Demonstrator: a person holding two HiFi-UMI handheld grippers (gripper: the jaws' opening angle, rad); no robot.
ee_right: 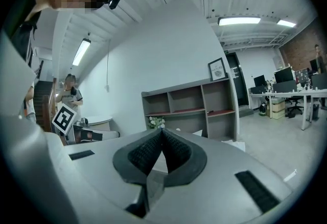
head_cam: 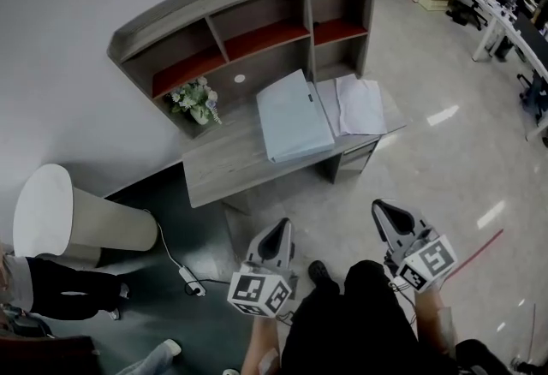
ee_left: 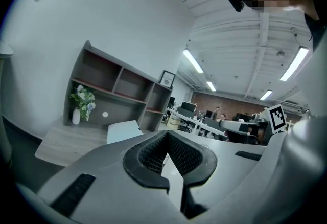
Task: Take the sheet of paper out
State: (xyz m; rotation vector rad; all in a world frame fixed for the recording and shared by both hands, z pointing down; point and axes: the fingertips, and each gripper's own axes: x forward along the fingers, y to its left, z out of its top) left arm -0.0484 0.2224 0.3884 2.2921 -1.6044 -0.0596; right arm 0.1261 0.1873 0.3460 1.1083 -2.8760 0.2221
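Sheet of paper (head_cam: 360, 105): head view; white, flat on the tabletop (head_cam: 223, 169), right against a pale blue folder (head_cam: 294, 118). I can't tell whether it is one sheet or several.
Left hand-held gripper (head_cam: 281, 229): head view; low in frame, well apart from the tabletop.
Right hand-held gripper (head_cam: 383, 211): head view; alongside the left one, equally far off.
Left gripper view: jaws pressed together, nothing between them; folder ahead past the tips.
Right gripper view: jaws together, empty; shelf unit (ee_right: 189, 105) ahead.
Risk: as I judge it, jaws arriving shut would shove the paper off the tabletop edge. A flat pinch could also lift extra sheets or crease the top one.
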